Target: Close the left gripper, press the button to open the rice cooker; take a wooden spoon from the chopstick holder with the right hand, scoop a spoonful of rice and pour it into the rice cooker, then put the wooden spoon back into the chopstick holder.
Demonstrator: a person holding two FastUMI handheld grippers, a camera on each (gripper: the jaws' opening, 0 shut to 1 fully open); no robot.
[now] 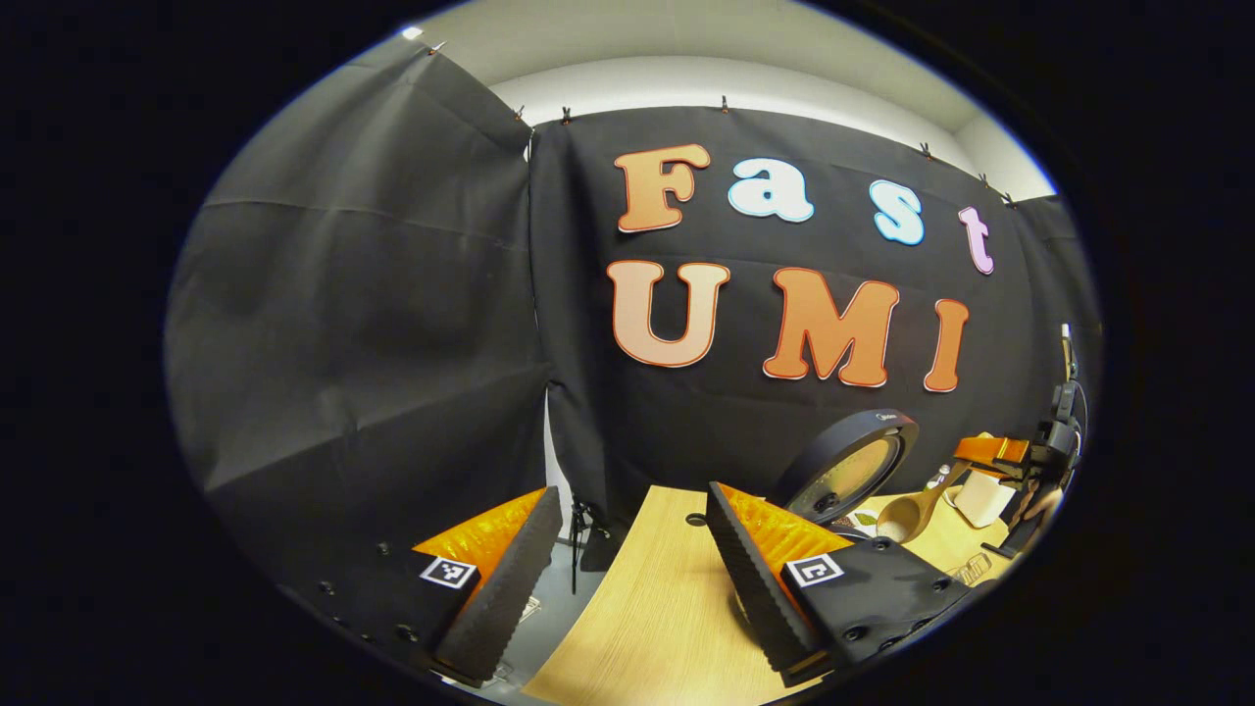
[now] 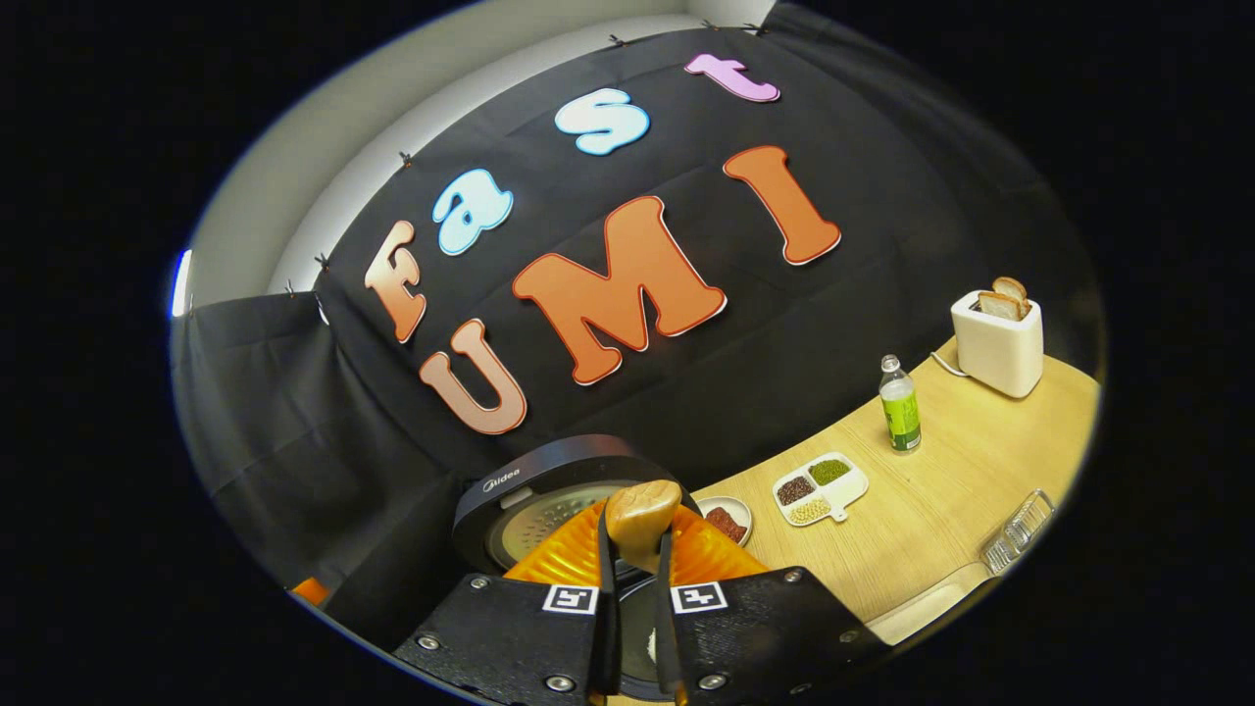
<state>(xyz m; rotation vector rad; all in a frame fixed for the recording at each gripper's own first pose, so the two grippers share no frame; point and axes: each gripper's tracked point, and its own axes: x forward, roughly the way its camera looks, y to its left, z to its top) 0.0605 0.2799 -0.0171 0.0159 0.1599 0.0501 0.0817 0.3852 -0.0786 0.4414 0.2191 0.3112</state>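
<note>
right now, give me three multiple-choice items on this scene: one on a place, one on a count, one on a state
1. Where is the toaster?
A. beside the rice cooker
B. at the table's far end, beyond the bottle
C. on the floor

2. How many compartments has the divided dish?
A. two
B. three
C. five

3. The rice cooker lid is
A. raised open
B. shut
C. lying on the table

Answers:
1 B, it stands past the bottle.
2 B, three fillings show.
3 A, the lid stands up, its inner face showing.
</note>
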